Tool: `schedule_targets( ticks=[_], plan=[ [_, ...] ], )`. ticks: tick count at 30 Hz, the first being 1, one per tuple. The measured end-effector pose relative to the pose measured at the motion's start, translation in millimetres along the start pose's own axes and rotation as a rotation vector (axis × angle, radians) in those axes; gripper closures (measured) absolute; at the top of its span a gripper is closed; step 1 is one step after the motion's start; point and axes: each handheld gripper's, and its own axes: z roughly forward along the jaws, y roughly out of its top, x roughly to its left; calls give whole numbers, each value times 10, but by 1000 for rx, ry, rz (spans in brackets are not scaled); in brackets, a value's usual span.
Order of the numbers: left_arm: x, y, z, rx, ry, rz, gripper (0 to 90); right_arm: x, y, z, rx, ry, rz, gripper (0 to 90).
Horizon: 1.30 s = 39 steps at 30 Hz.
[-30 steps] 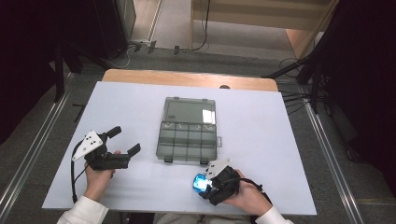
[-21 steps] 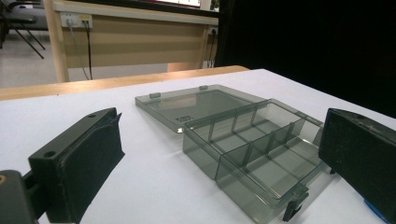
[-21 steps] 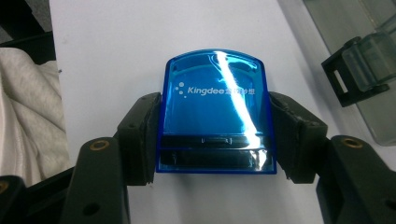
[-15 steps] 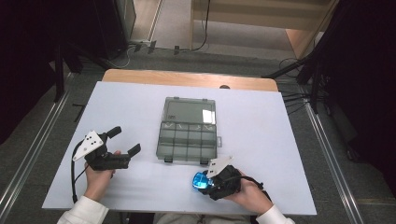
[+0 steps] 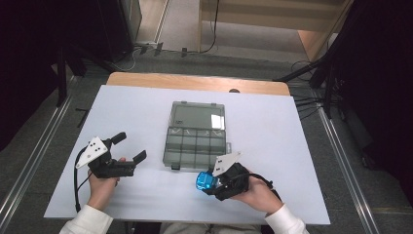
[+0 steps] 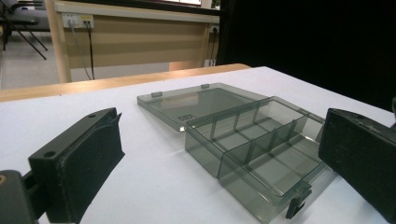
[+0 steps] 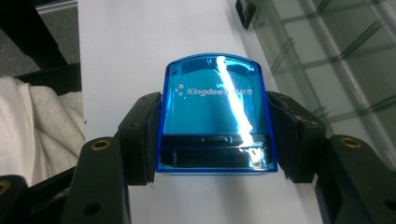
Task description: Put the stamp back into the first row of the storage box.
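Observation:
A translucent blue plastic box (image 7: pixel 215 107) with white lettering on its lid sits between the pads of my right gripper (image 7: pixel 215 137), which is shut on its two sides. In the high view this blue box (image 5: pixel 203 180) and the right gripper (image 5: pixel 210 185) hover near the table's front edge, just in front of a smoky clear organizer case (image 5: pixel 195 144). The case lies open, its lid (image 5: pixel 197 117) flat on the far side and its compartments bare. My left gripper (image 5: pixel 130 146) rests open at the front left, nothing between its jaws. Ahead of the left gripper (image 6: pixel 224 163) lies the case (image 6: pixel 261 144).
The white tabletop (image 5: pixel 272 126) has free room right and left of the case. A wooden strip (image 5: pixel 195 83) runs along the far edge. Metal rails flank the table on both sides. A white sleeve (image 7: pixel 32 121) lies left of the right gripper.
My right gripper has lifted a little off the table with the blue box and drifted slightly toward the case. The left gripper has stayed where it was.

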Motion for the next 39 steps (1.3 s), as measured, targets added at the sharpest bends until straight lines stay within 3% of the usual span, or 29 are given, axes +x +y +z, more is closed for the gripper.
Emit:
schedule_targets(
  ticks=[10, 24, 31, 39],
  plan=[
    [-2, -1, -8, -5, -2, -6, 0, -155, 175, 33, 5, -17, -7, 417],
    [7, -10, -28, -10, 3, -19, 0, -521, 462, -137, -16, -23, -6, 417],
    [23, -9, -34, -20, 10, -30, 0, -659, 598, -180, 6, -38, -36, 417],
    [21, -12, -32, -16, 8, -28, 0, -839, 769, -112, 29, -29, -55, 417]
  ],
)
